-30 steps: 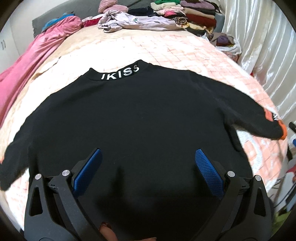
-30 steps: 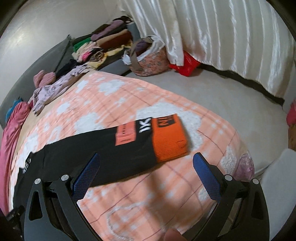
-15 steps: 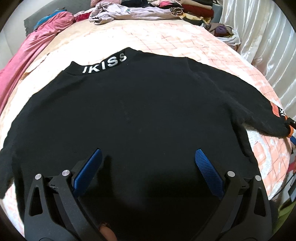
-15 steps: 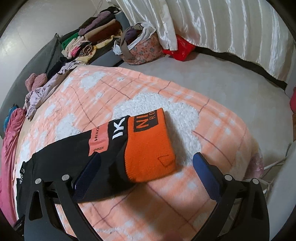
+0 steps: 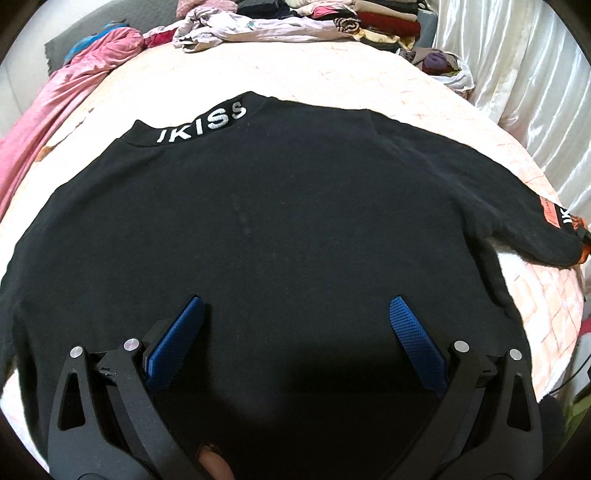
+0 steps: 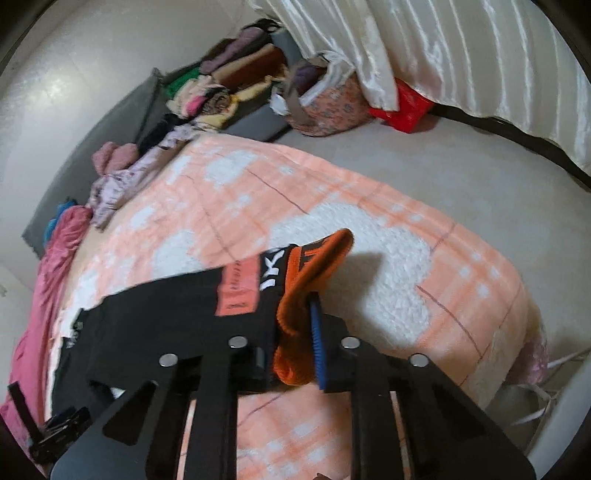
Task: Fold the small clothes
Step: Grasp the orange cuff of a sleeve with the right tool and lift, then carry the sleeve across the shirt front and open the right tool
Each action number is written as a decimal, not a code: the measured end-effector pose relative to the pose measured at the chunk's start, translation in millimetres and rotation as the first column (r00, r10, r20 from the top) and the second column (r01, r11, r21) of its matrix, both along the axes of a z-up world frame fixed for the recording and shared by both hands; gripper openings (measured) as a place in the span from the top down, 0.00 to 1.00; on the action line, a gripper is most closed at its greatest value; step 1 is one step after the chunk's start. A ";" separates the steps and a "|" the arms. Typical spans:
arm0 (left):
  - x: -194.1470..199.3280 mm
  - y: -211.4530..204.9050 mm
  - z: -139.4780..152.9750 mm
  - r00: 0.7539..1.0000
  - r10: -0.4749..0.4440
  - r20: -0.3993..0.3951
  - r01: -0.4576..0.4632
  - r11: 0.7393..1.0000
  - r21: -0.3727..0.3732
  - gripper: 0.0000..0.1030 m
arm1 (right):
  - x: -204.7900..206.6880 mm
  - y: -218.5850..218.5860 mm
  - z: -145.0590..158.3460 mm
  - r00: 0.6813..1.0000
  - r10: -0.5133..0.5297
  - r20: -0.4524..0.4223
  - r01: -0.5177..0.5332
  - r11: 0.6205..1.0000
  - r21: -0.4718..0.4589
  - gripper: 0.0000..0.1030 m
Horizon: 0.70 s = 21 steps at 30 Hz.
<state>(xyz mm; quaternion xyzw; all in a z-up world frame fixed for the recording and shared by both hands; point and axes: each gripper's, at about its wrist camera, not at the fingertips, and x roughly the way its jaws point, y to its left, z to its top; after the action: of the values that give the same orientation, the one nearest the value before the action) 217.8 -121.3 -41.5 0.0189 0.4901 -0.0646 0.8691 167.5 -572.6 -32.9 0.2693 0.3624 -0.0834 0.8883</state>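
A black sweater (image 5: 280,229) with white lettering on its collar (image 5: 201,123) lies spread flat on the bed. My left gripper (image 5: 295,306) hovers open over the sweater's lower middle, nothing between its blue pads (image 5: 410,332). The sweater's right sleeve (image 6: 166,314) ends in an orange cuff (image 6: 317,266). My right gripper (image 6: 299,328) is closing its jaws on that cuff; the cuff is bunched between the pads and its tip lifts off the blanket. One blue pad (image 6: 317,332) presses the cuff's right side; the other is hidden by cloth.
A peach and white checked blanket (image 6: 258,192) covers the bed. Pink bedding (image 5: 55,110) lies along the left edge. Piled clothes (image 5: 332,18) sit at the far end. A patterned bag (image 6: 332,107), a red bag (image 6: 406,107) and white curtains (image 6: 461,48) stand beyond.
My right gripper moved onto the orange cuff and went from wide open to pinched on it, bunching and lifting it. The left gripper sank slightly toward the sweater, still open.
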 end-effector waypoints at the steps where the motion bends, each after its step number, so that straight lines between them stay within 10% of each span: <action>1: -1.8 -0.5 2.9 1.000 -0.005 0.005 0.005 1.000 -0.007 0.08 | -2.6 1.1 7.9 1.000 0.011 0.017 -0.011 1.000 0.003 0.94; 8: -12.9 5.6 32.7 0.999 -0.035 0.038 0.037 0.998 -0.042 0.08 | -22.3 29.7 95.3 0.972 0.163 0.168 -0.159 0.987 -0.037 0.94; 21: -36.6 51.2 90.8 0.989 -0.004 0.149 0.029 0.985 -0.169 0.08 | -23.7 163.3 228.1 0.810 0.510 0.289 -0.475 0.860 -0.186 0.94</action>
<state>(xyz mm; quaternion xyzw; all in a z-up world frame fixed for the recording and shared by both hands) 181.2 -70.1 49.4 -0.0468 0.4167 -0.1121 0.9009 143.8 -409.3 195.2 0.1295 0.2617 0.1768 0.9399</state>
